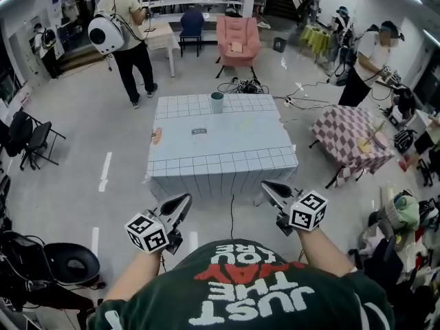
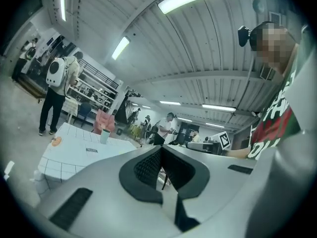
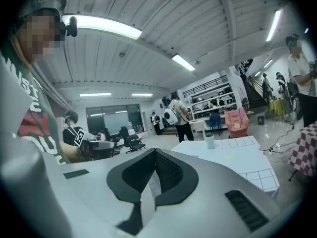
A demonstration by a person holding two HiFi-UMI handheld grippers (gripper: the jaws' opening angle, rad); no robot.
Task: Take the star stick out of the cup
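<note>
A big table (image 1: 220, 153) with a pale blue cloth stands in the middle of a wide room. The cloth has a grid of squares along its edges. A small grey-green cup (image 1: 217, 102) stands upright on the far side of the table, close to the far edge. The star stick is too small to make out from here, so I cannot tell if it is in the cup.

A small dark label (image 1: 199, 132) lies near the middle of the table. A round orange thing (image 1: 157, 135) sits at the table's left edge.

The person stands back from the near side of the table and holds both tools low, in front of a dark green shirt (image 1: 251, 291) with white and red letters. The left gripper (image 1: 183, 201) and the right gripper (image 1: 268, 186) are both well apart from the table and from the cup. Both point toward the table.

The left gripper's jaws are pressed together with nothing between them. The right gripper's jaws are pressed together too, and they hold nothing.

Behind the table is a pink armchair (image 1: 237, 40). A person with a round white backpack (image 1: 106, 34) stands to the far left. A low table with a red and white checked cloth (image 1: 344, 133) is on the right.
</note>
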